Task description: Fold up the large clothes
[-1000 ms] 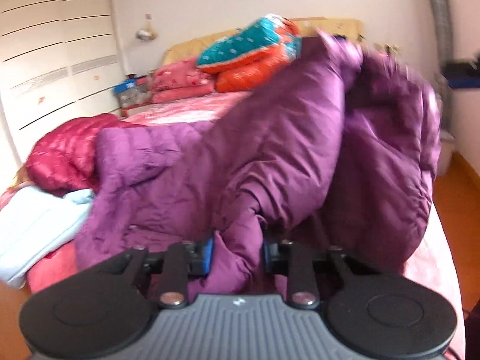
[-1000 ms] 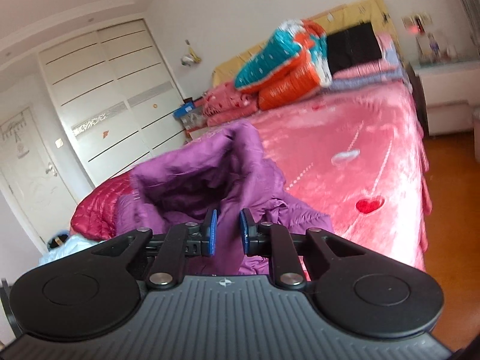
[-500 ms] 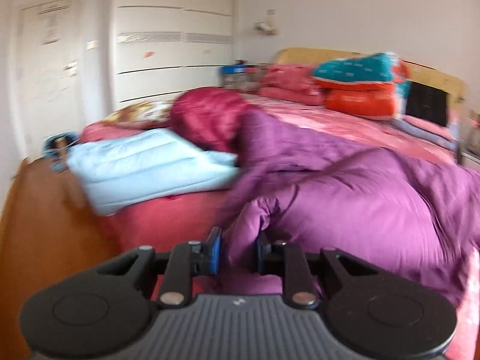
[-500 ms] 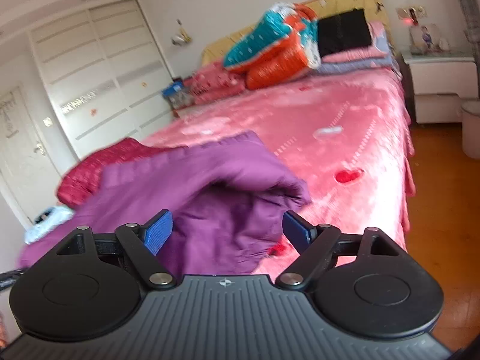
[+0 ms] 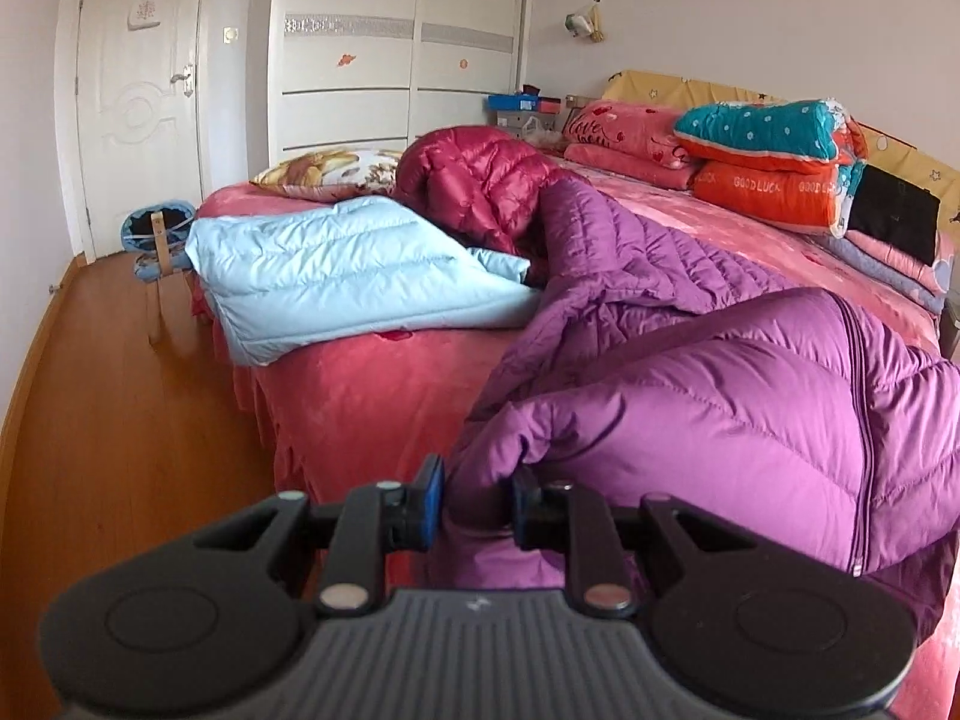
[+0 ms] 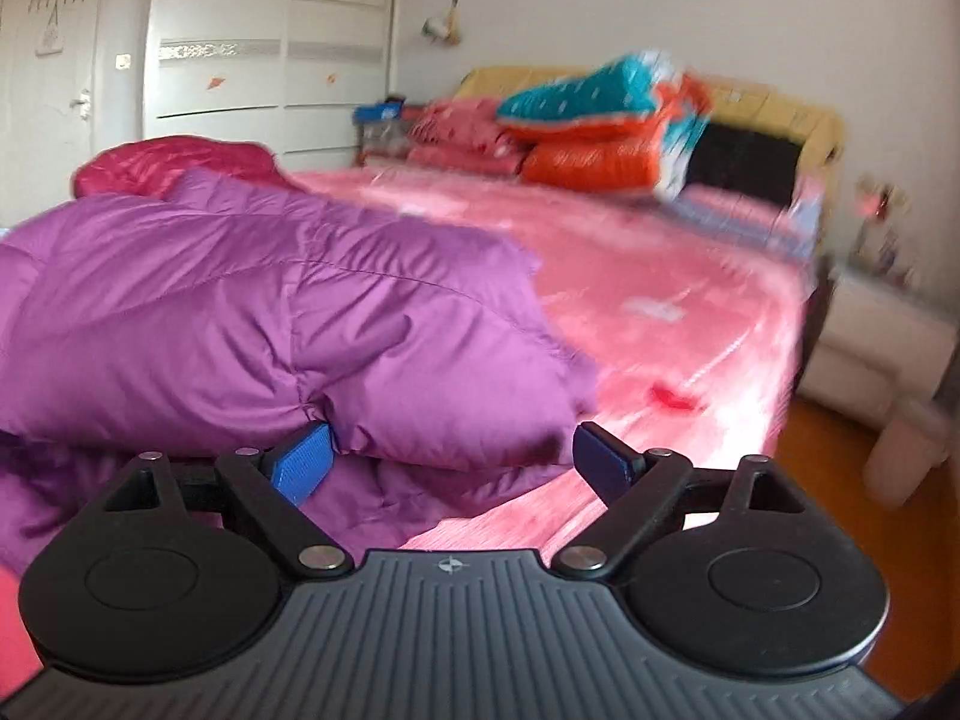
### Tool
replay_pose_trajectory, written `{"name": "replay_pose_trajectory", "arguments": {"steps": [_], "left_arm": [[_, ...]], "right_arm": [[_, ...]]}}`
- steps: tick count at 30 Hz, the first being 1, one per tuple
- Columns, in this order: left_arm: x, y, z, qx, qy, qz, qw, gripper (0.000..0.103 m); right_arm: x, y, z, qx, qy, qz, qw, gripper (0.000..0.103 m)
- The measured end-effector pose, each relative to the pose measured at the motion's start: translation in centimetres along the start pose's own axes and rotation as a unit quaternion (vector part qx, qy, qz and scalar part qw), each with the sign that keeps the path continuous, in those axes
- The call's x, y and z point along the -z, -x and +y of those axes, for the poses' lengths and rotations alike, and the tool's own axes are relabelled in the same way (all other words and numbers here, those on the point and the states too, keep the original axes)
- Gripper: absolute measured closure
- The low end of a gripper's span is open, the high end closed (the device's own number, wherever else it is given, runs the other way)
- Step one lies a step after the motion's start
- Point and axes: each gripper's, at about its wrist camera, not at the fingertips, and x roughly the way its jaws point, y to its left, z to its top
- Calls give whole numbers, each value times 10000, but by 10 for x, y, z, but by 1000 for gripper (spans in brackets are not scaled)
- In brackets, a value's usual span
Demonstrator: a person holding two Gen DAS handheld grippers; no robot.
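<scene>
A large purple down jacket (image 5: 720,396) lies on the pink bed (image 5: 372,396) at its near edge, one half folded over the other. My left gripper (image 5: 477,501) is shut on a puffy corner of the jacket at the bed's edge. In the right wrist view the jacket (image 6: 252,312) fills the left half. My right gripper (image 6: 453,459) is open, its jaws wide apart just in front of the jacket's folded edge, holding nothing.
A folded light blue jacket (image 5: 336,276) and a crumpled dark red jacket (image 5: 480,186) lie on the bed's left part. Stacked quilts (image 5: 774,162) and pillows sit at the headboard. A small stool (image 5: 157,240) stands on the wooden floor (image 5: 120,450). A white nightstand (image 6: 882,360) is at right.
The jacket, held up a second ago, has been laid down folded on the bed. My right gripper let go and opened wide. My left gripper swung left and low, still holding its corner.
</scene>
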Motion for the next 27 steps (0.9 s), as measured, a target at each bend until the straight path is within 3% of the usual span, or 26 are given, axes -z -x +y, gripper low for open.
{"name": "replay_pose_trajectory", "arguments": {"steps": [4,9,11,15,17,20,24,27], "left_arm": [[5,-2,0,127,-10,113,9999,78],[10,-7,-10,208,-247,167,9993,72],[11,-9,-12,149,-326,194,9992,70],[13,-16,-11,144,-303,310,9990,60],[15,-18,-13,186,-356,347,9986,59],[18,-22,-19,267,-493,415,9976,53],[20,-26,-24,364,-620,486,9962,42],[22,-31,-26,427,-670,591,9951,35]], "right_arm": [[-14,3,-16,-625,-696,-26,9956,0],[-28,4,-55,-1133,-1770,-201,9775,0],[-32,-1,-74,-1404,-2302,-206,9627,0],[-26,1,-104,-2017,-3314,-344,9211,0],[-27,1,-116,-1853,-3333,-478,9232,0],[-23,-8,-113,-1532,-3331,-333,9298,0],[-29,-28,-99,-1492,-3071,-167,9398,0],[-30,-53,-91,-1563,-2844,238,9456,0]]}}
